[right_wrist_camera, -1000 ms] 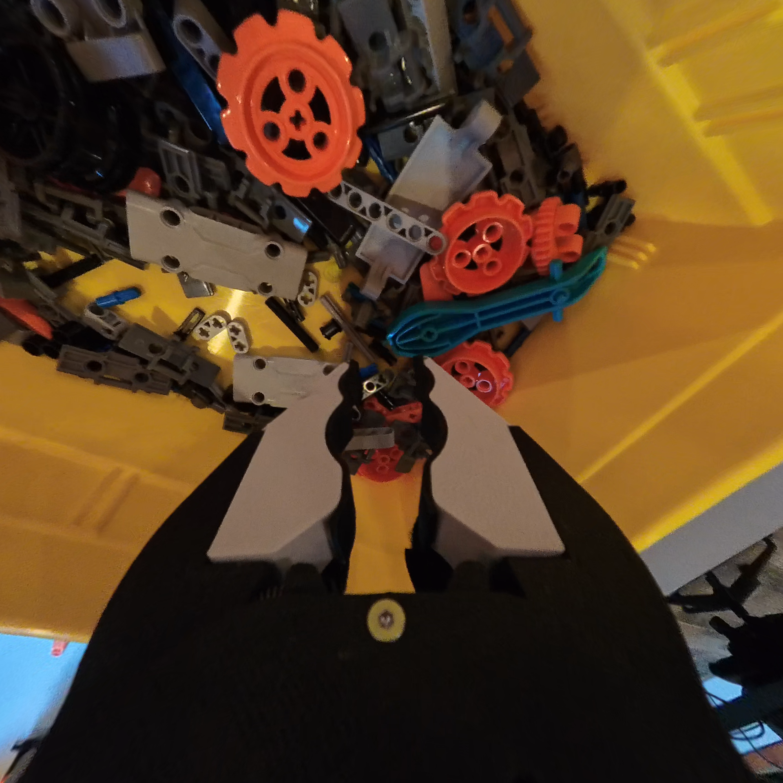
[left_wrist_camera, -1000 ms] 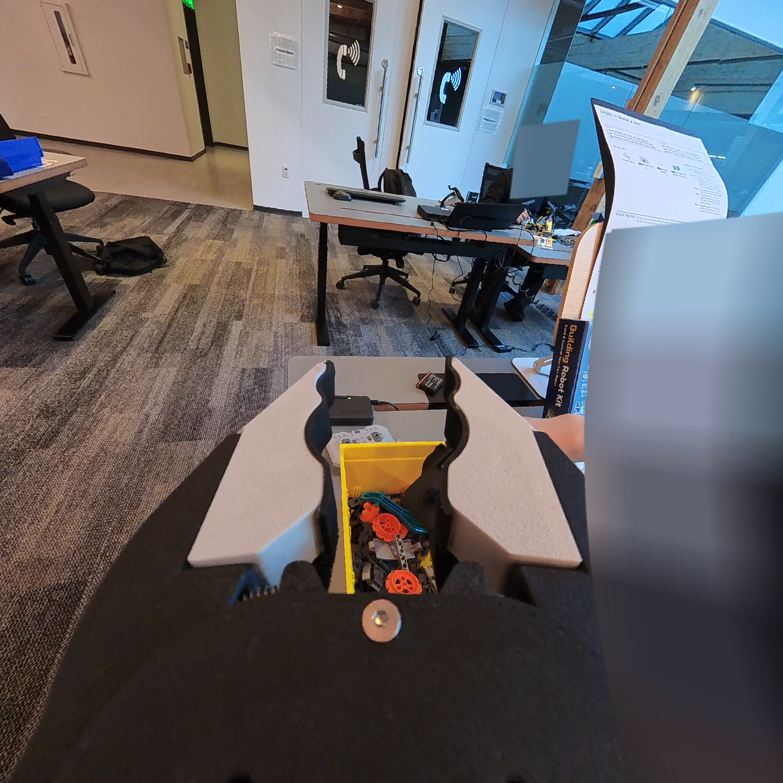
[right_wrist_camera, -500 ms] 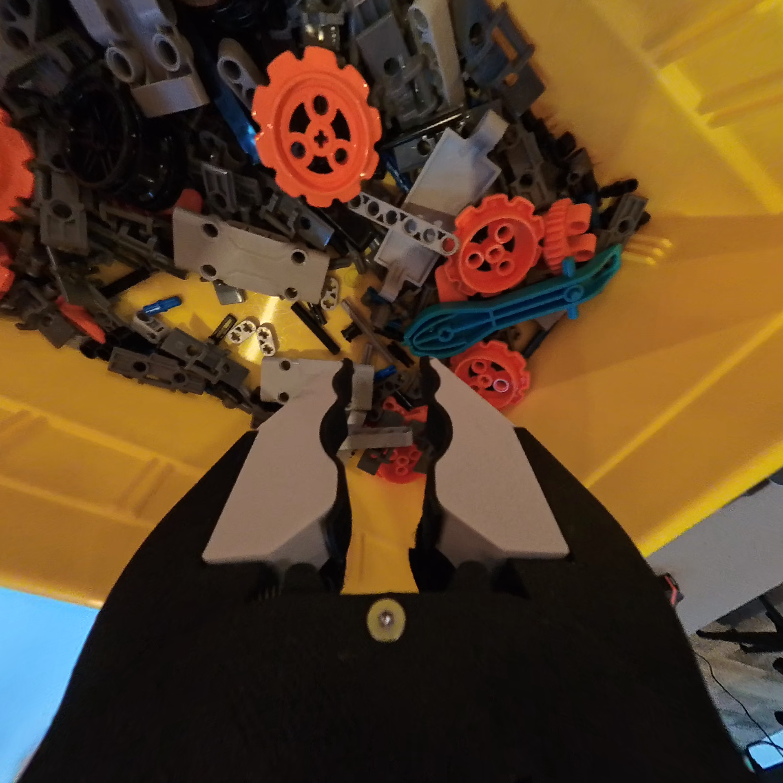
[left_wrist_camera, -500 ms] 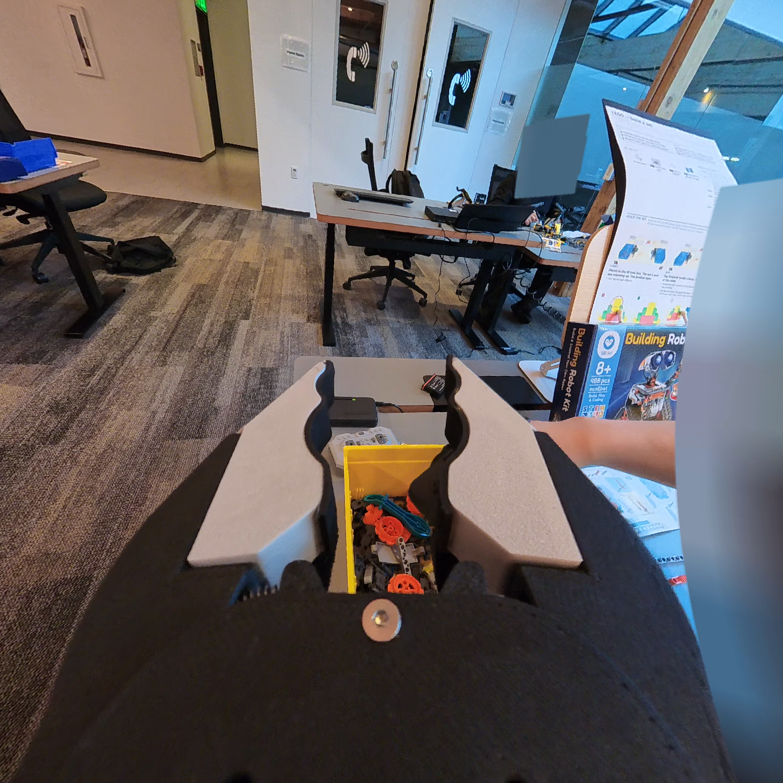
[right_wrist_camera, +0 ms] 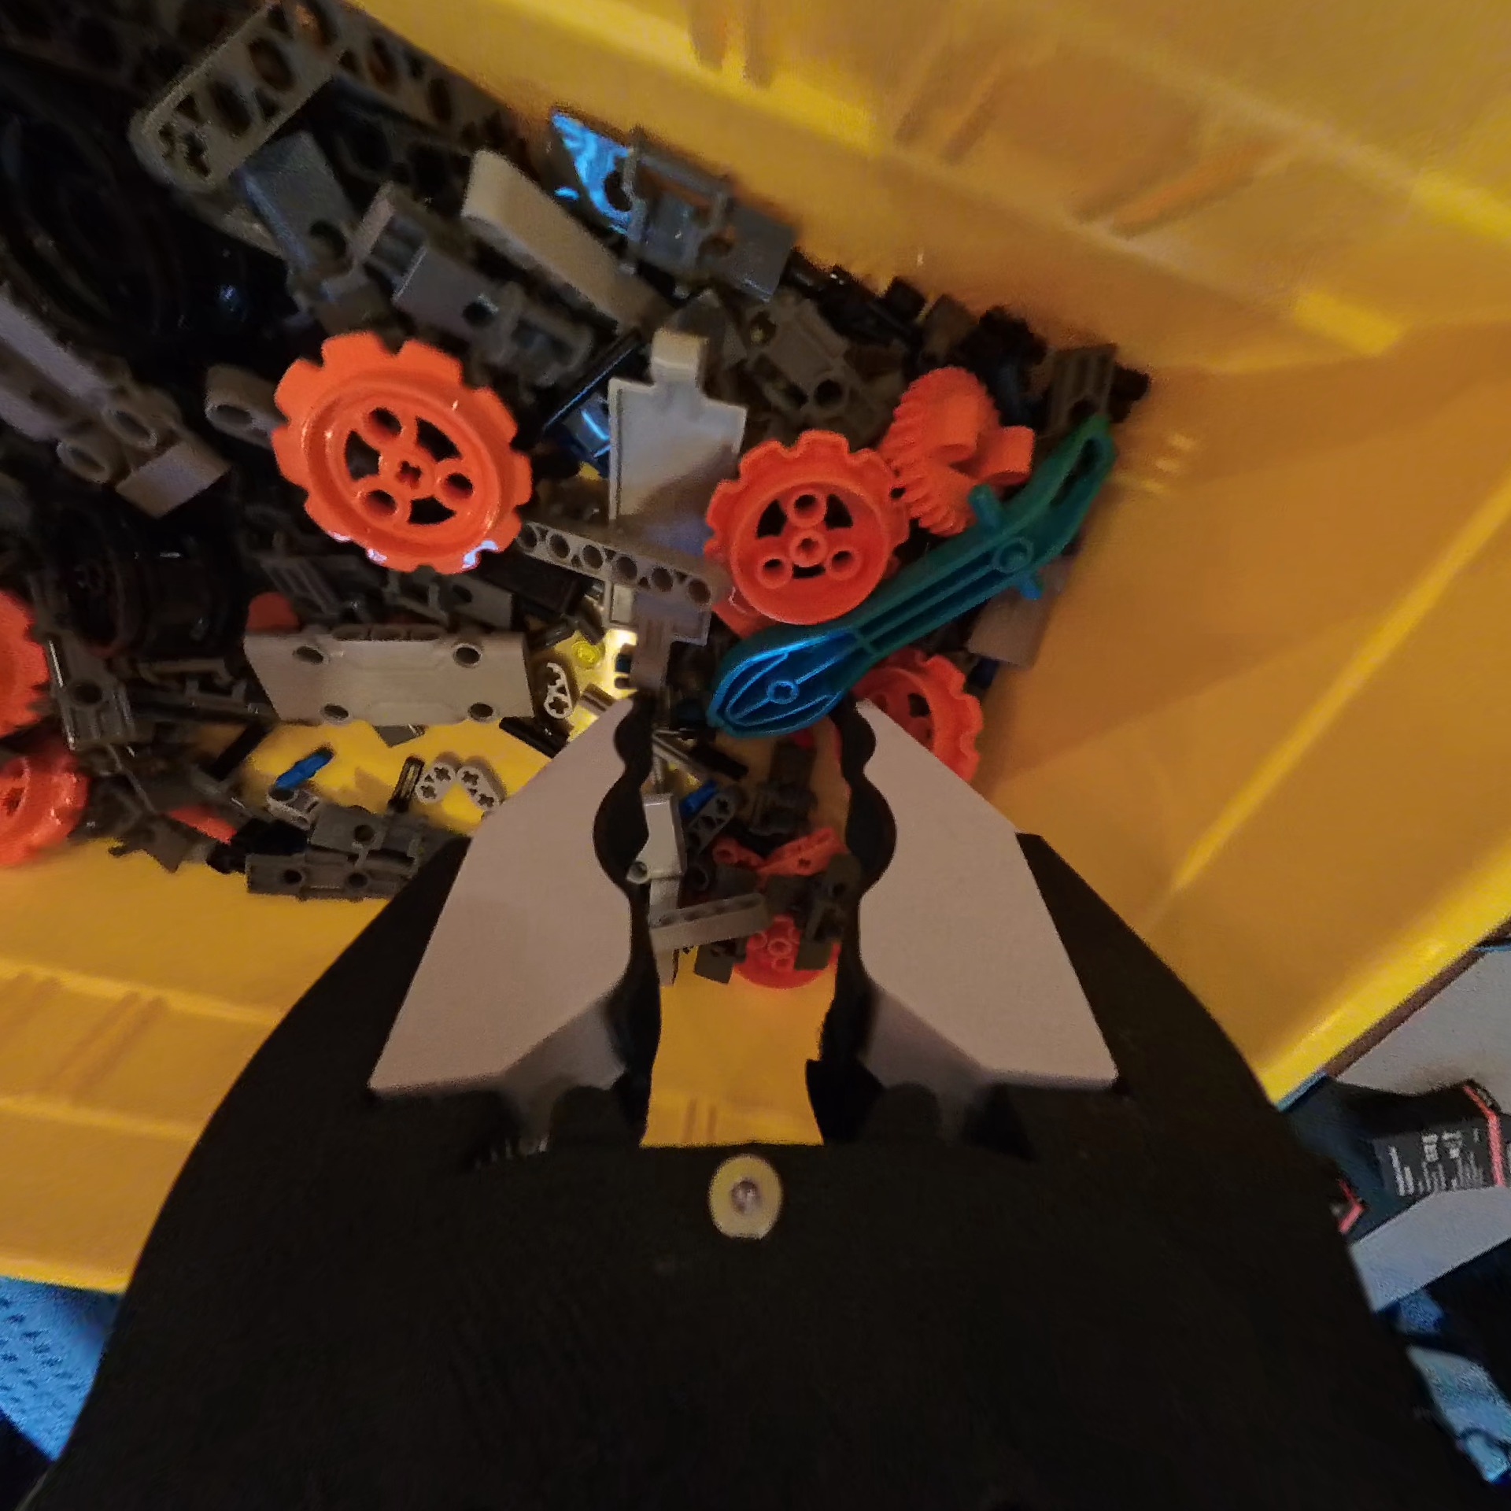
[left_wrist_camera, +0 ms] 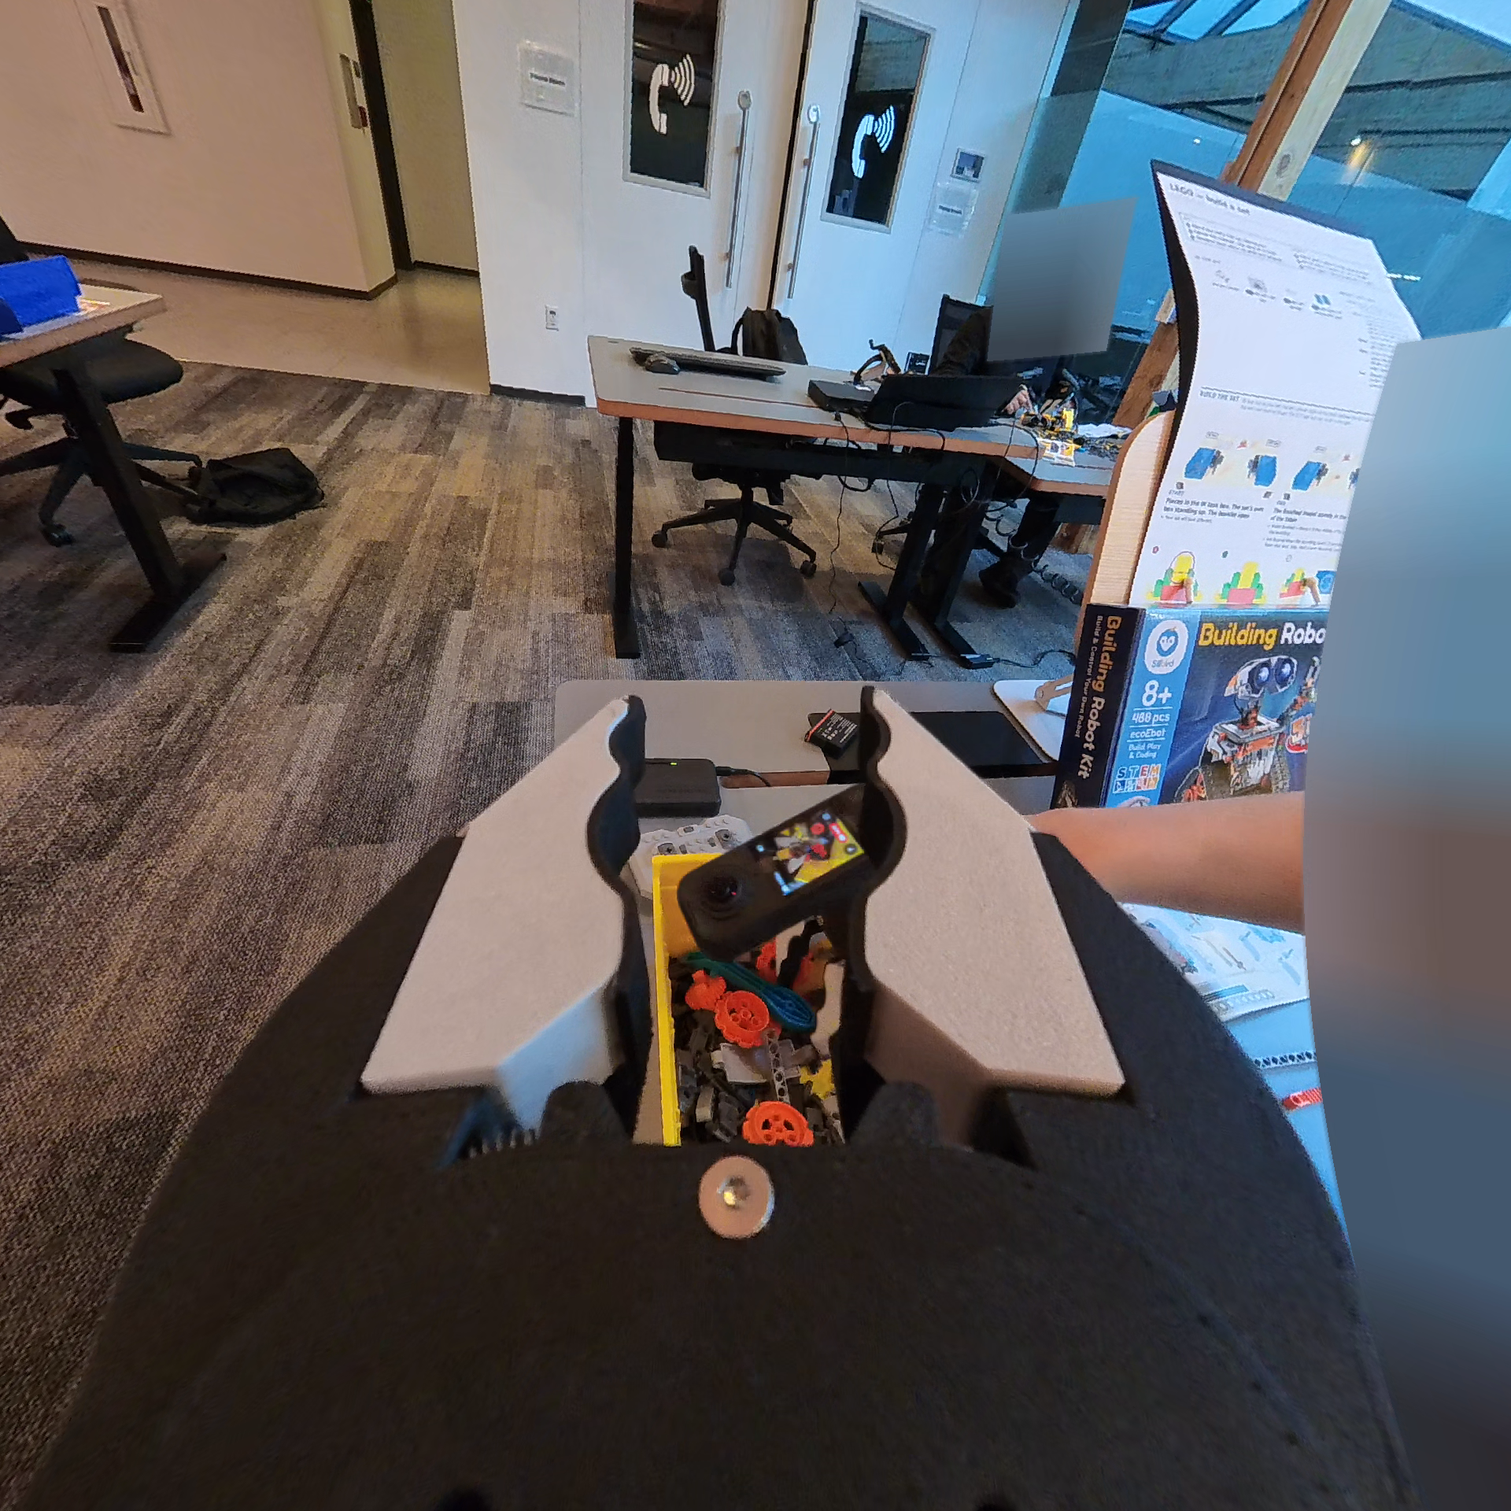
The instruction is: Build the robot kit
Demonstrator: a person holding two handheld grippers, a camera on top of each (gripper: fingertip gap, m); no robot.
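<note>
Two grippers show, both with jaws apart and nothing clamped. The right gripper (right_wrist_camera: 740,719) hangs low inside a yellow bin (right_wrist_camera: 1226,572), its tips just above a heap of grey, black and orange construction pieces. A small light-grey beam (right_wrist_camera: 661,834) lies along the inner edge of its left finger, apparently touching it, though blur makes that uncertain. A teal curved part (right_wrist_camera: 899,605) sits just ahead of the tips, beside an orange sprocket wheel (right_wrist_camera: 805,531); a larger orange sprocket (right_wrist_camera: 401,454) lies farther left. The left gripper (left_wrist_camera: 748,711) hovers well above and behind the bin, holding nothing. The bin stands on a grey surface (left_wrist_camera: 981,695), near a robot kit box (left_wrist_camera: 1185,703) and a person's forearm (left_wrist_camera: 1169,850).
</note>
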